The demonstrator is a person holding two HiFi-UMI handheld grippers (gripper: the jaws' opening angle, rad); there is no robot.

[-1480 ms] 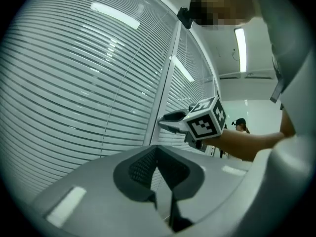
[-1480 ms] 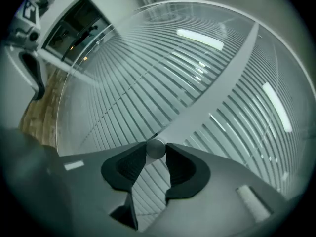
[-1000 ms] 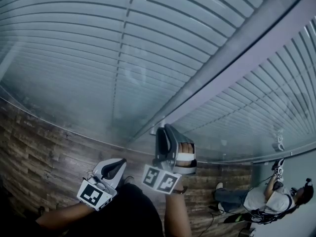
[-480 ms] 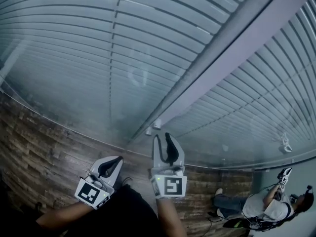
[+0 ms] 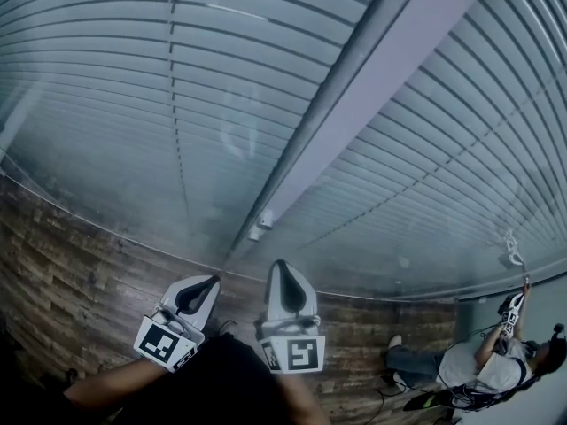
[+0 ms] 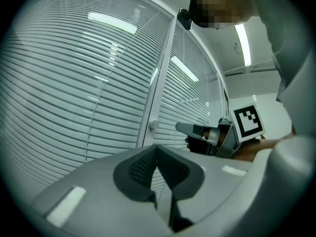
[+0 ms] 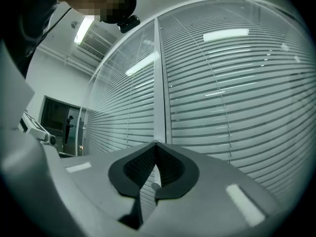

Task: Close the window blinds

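- Blinds (image 5: 221,87): horizontal slats fill two glazed panels, one on either side of a pale upright frame post (image 5: 354,87). The slats hang down to the foot of the glazing. Dark lines show between them in the right gripper view.
- Glazing: strip lights reflect off the surface in front of the slats in both gripper views.
- Knob (image 5: 260,228): small, white and round, mounted low on the frame post, just above and to the left of the right tool's tip in the head view.
- Left tool (image 6: 157,148): jaws pressed together, tips meeting, with nothing between the pads. Only slats show through the slit behind them. It is held low and to the left of the frame post, clear of the glazing.
- Right tool (image 7: 156,144): jaws pressed together at the tips and pointed at the frame post. A small white shape shows through the gap below the pads, but whether the pads touch it cannot be told. In the head view the tip stands short of the knob.
- Spacing: the two tools sit side by side, near each other and not touching, each with its marker cube (image 5: 292,354) facing the head camera.
- Floor (image 5: 71,273): dark wood-pattern planks run along the foot of the glazing.
- Second person (image 5: 469,361): at the lower right of the head view, beside the right panel, one arm raised.
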